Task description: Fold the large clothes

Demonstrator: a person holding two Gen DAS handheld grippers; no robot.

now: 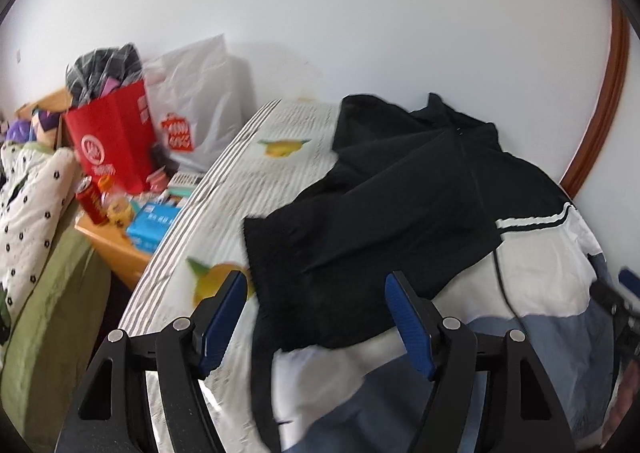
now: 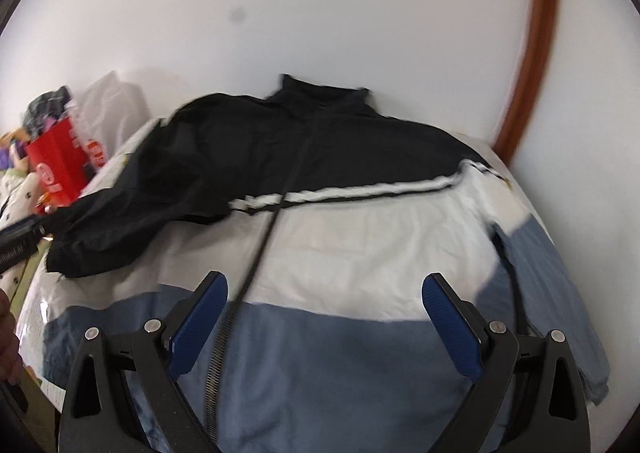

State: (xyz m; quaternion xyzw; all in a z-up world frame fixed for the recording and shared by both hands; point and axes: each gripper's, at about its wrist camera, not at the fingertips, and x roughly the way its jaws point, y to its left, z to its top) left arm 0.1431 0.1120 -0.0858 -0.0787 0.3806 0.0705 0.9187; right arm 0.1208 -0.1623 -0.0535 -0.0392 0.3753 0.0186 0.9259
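A large zip jacket (image 2: 360,245), black on top, white in the middle and grey-blue at the hem, lies face up on the bed, collar toward the wall. Its black left sleeve (image 1: 360,237) is folded across the chest; it also shows in the right wrist view (image 2: 132,221). My left gripper (image 1: 316,285) is open and empty, hovering just above the sleeve cuff. My right gripper (image 2: 324,289) is open and empty above the white and blue front, right of the zip (image 2: 256,265). The left gripper's body shows at the left edge of the right wrist view (image 2: 16,241).
The bed has a striped sheet with lemon prints (image 1: 248,181). To its left stand a wooden nightstand (image 1: 116,249) with cans and boxes, a red paper bag (image 1: 112,141) and a white plastic bag (image 1: 200,109). A green-and-white quilt (image 1: 36,213) lies far left. A white wall stands behind.
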